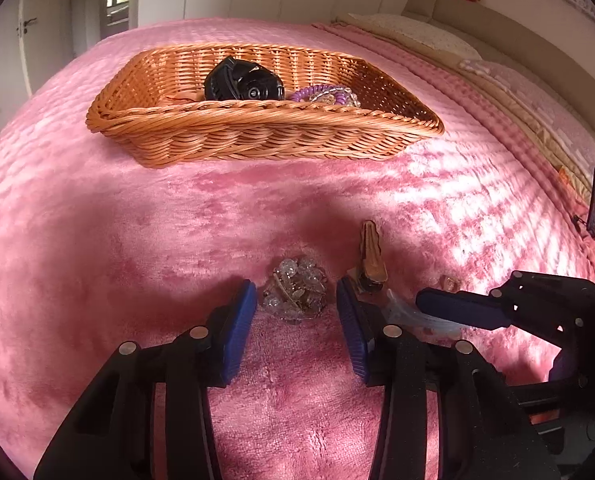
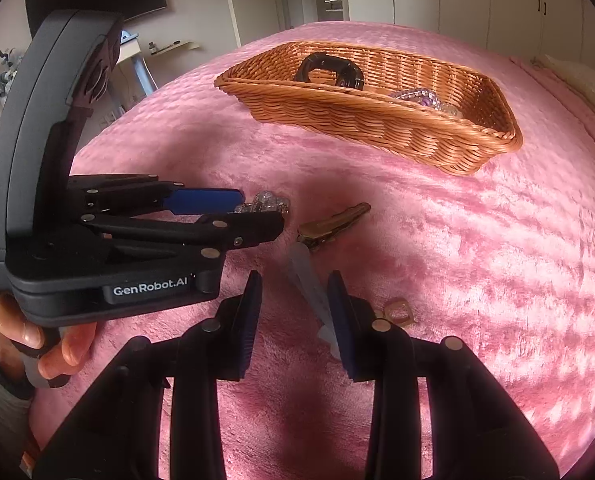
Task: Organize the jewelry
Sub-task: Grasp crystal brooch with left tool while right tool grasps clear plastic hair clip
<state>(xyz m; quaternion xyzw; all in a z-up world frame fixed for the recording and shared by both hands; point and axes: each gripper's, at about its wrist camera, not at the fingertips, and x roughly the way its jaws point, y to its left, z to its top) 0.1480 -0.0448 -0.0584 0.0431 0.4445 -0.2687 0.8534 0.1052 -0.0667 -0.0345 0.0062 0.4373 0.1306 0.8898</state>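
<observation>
Left wrist view, risk: the left gripper (image 1: 296, 308) is straddling a small heap of clear crystal beads (image 1: 296, 290) lying on the fuzzy pink bedspread (image 1: 137, 240); the loose strand could be slipping out or snagging the pile if the pads pinch only an edge
Left wrist view, crowding: a bronze metal hair clip (image 1: 371, 258) is lying just beside the right-hand pad and could be getting nudged
Left wrist view, tongs: the jaws are standing partly apart, beads between them, pads not yet pressing, so nothing is being held
Left wrist view, goal: the woven orange wicker basket (image 1: 257, 136) is sitting well apart up the bed, already holding a black hair claw (image 1: 241, 82) and purple beads (image 1: 321, 94)

Right wrist view, risk: the two grippers are working near each other and could be colliding
Right wrist view, tongs: the right gripper (image 2: 295, 312) is standing partly apart around a pale translucent flat clip (image 2: 311, 288), which is lying against the right-hand pad; I cannot tell whether it is being gripped
Right wrist view, neighbours: a small gold ring (image 2: 397, 314) is lying just beside that jaw
</observation>
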